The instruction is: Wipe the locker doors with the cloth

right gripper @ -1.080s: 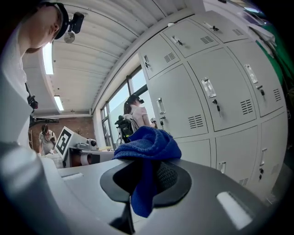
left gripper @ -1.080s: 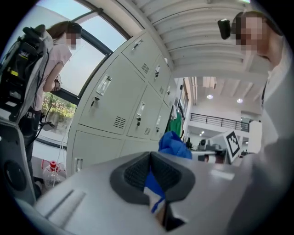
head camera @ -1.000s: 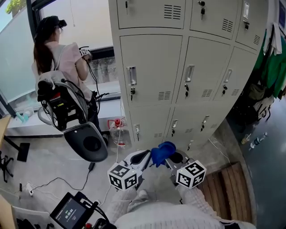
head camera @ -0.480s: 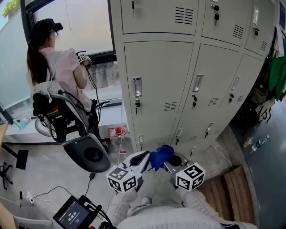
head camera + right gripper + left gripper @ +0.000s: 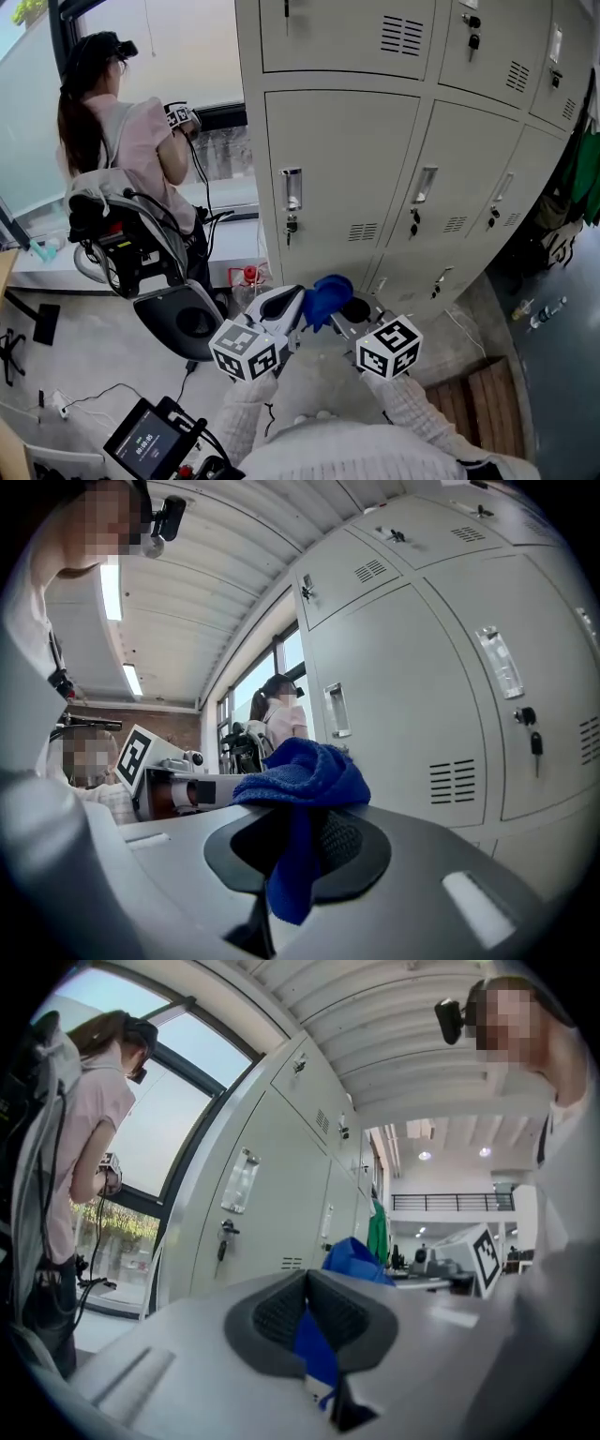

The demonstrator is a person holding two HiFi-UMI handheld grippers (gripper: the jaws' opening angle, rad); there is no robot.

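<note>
Grip state. I have both tools closed on the blue terry cloth (image 5: 326,298). In the left gripper view, the left gripper (image 5: 309,1321) has its ribbed pads pinched together on a thin blue fold. In the right gripper view, the right gripper (image 5: 295,841) clamps a thicker fold, with the bulk of the fabric heaped above its jaws and a loose tail hanging below.

Position. The cloth sits between the two tool tips, low in front of my body, facing the pale grey metal locker doors (image 5: 347,178). I judge it to be apart from the door faces. The head view is too steep to confirm the gap.

Reason for the hold. The two-point clamp gathers the fabric into a firm wad. I judge this gives a stable pad for pressing on a flat panel, and keeps loose ends from catching the recessed metal handle (image 5: 292,187) or the key below it.

Orientation. The cloth's long axis runs roughly across, from one tool to the other. The bunched mass projects forward and upward, toward the lower middle doors.

Task status. Wiping contact is not yet made.
</note>
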